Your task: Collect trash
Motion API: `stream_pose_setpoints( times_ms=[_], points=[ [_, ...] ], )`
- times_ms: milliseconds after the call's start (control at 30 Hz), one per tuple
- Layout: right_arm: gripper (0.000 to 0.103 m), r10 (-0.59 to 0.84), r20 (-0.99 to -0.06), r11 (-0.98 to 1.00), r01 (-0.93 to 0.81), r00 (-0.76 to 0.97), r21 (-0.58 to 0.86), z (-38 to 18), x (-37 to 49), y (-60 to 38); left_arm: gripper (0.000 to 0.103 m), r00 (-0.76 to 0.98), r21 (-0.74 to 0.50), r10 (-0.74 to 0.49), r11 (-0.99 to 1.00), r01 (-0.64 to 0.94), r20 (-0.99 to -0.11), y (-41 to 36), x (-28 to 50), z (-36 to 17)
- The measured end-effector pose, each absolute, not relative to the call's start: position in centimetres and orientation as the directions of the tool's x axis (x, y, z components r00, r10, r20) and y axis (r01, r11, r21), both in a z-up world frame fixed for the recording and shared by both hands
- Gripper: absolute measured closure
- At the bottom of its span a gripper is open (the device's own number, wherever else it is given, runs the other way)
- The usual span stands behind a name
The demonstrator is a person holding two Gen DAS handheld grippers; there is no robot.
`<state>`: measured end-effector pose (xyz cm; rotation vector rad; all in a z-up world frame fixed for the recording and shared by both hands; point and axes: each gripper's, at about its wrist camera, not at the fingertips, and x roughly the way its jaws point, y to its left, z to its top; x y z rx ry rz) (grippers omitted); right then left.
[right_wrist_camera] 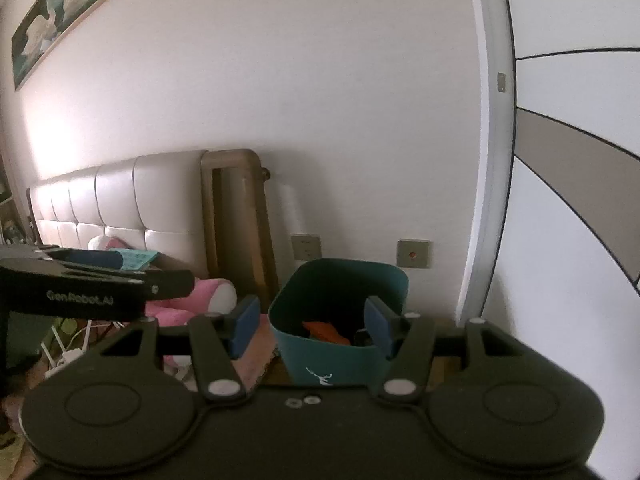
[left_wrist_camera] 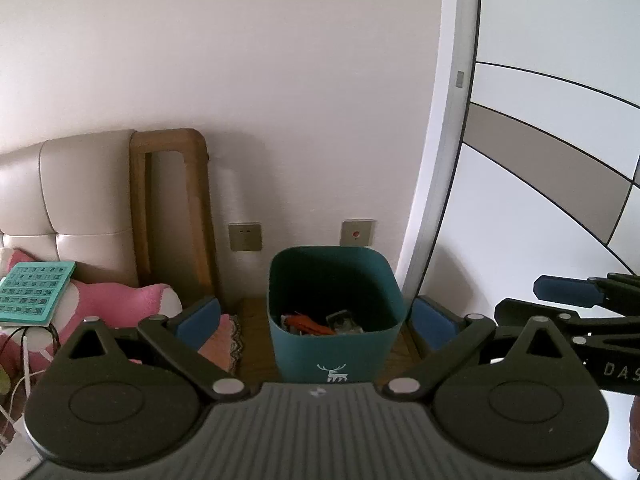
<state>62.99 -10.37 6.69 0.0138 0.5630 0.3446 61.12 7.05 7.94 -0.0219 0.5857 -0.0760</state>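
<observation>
Bin: a teal trash bin (left_wrist_camera: pixel 334 312) with a white deer print is seen on the wooden floor by the wall, between the bed and the door frame, under two wall plates.
Contents: orange scraps (left_wrist_camera: pixel 310 325) and a clear wrapper (left_wrist_camera: pixel 340 322) are already held inside, well below the rim.
Left gripper (left_wrist_camera: pixel 316 320): the jaws are spread wide on either side of the bin; nothing is carried.
Right gripper (right_wrist_camera: pixel 312 324): the jaws are likewise parted and bare, with one pad over the bin mouth.
Progress: some trash is judged to be collected already; no loose trash can be made out.
Remaining: whether more is to be gathered cannot be told.
</observation>
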Motion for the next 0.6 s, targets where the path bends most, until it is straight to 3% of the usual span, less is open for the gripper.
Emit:
stream_pose_setpoints(
  times_ms=[600],
  points=[
    [0.045,0.313,-0.528,0.945,-0.313,0.789,0.093,7.40,63.12,-10.27,0.000,0.820,-0.045,-0.061,0.998,0.043,-0.569,6.97,61.26,8.64]
  ],
)
